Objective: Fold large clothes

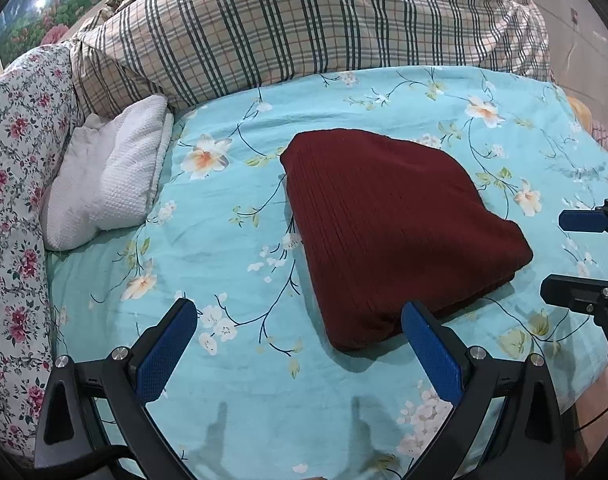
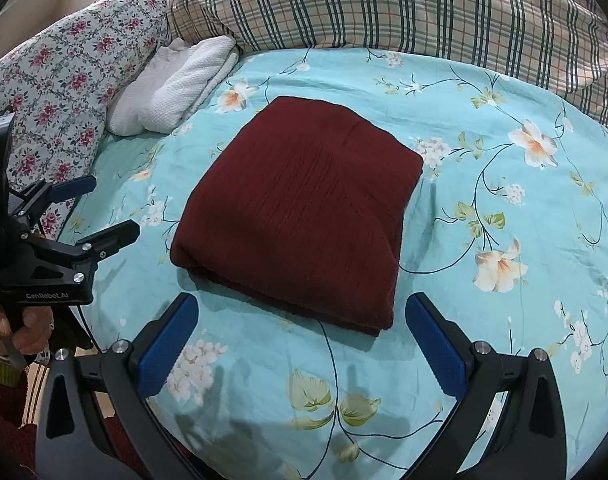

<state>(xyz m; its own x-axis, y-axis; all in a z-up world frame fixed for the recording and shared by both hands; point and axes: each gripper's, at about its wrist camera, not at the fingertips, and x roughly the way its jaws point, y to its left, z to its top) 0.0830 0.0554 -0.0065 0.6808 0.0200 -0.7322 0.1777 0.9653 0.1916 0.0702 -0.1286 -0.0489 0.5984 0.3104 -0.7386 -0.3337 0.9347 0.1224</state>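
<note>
The dark red knit sweater (image 2: pixel 300 208) lies as a compact folded stack on the floral bedsheet (image 2: pixel 483 184), just ahead of the spread, empty fingers of both the left gripper (image 1: pixel 300 322) and right gripper (image 2: pixel 302 312), so folding looks essentially finished.

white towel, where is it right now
The white towel lies at the bed's far left in both views, wedged between the floral pillow and plaid quilt, left of the folded maroon sweater.
</note>
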